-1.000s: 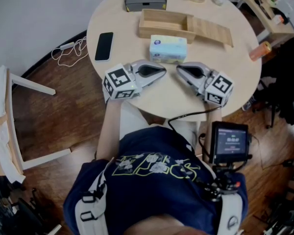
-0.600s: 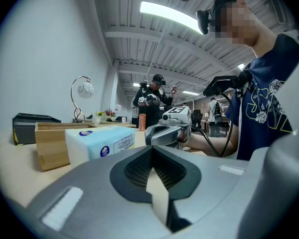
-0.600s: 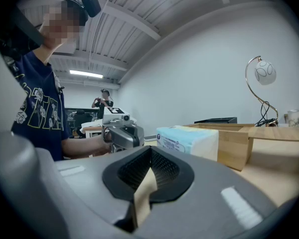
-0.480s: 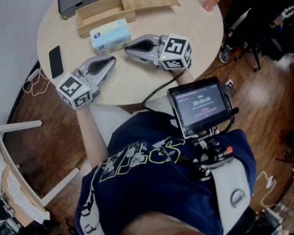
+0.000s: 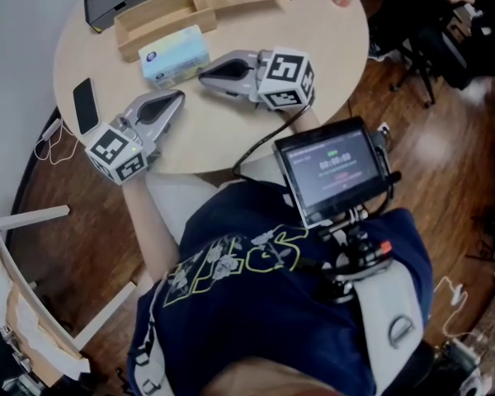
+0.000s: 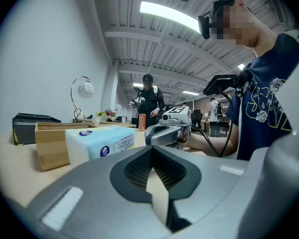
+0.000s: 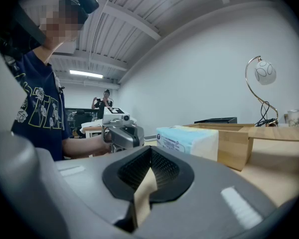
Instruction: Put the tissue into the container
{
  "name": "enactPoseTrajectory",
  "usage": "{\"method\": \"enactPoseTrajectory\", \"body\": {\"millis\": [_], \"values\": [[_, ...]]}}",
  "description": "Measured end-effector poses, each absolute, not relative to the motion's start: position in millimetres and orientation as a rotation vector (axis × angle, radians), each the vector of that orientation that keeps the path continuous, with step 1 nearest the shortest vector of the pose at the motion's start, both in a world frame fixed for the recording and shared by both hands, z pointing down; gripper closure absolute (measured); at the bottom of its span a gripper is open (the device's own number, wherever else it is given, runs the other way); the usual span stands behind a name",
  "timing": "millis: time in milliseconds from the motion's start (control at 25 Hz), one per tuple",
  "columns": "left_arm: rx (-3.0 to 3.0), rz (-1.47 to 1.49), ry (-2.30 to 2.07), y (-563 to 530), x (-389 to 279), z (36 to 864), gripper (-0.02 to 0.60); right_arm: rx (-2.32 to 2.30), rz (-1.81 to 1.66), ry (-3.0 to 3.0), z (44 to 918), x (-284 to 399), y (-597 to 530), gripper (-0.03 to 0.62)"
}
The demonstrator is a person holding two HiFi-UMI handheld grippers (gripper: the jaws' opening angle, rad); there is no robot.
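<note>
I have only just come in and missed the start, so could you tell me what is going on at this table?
A seated person holds a pair of tongs in each hand. The left tongs and the right tongs are both down at the round table, shut and empty, with their tips close to the tissue pack. The pack lies untouched on the table beside the open wooden container, so it has not yet gone in.

Table [image 5: 219,130]: pale wood, smooth, matt. Container [image 5: 157,21]: bare light wood. Tissue pack [image 5: 175,54]: glossy plastic wrap. Left gripper [image 5: 180,97], right gripper [image 5: 205,74]: matt grey plastic.
</note>
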State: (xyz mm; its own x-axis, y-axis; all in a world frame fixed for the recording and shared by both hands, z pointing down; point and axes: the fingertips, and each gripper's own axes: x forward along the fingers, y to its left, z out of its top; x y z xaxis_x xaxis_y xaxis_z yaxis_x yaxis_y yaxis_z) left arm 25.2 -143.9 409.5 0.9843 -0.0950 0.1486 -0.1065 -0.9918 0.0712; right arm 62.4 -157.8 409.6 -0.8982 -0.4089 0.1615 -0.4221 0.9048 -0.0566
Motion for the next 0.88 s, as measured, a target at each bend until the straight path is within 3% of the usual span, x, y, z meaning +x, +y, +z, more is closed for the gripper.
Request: {"method": "enactPoseTrajectory", "body": {"millis": [880], "values": [[3.054,0.222,-0.163,-144.1,25.2,409.6,0.578,0.635,0.129,-2.927,409.3,61.9,-157.8,0.594]]}}
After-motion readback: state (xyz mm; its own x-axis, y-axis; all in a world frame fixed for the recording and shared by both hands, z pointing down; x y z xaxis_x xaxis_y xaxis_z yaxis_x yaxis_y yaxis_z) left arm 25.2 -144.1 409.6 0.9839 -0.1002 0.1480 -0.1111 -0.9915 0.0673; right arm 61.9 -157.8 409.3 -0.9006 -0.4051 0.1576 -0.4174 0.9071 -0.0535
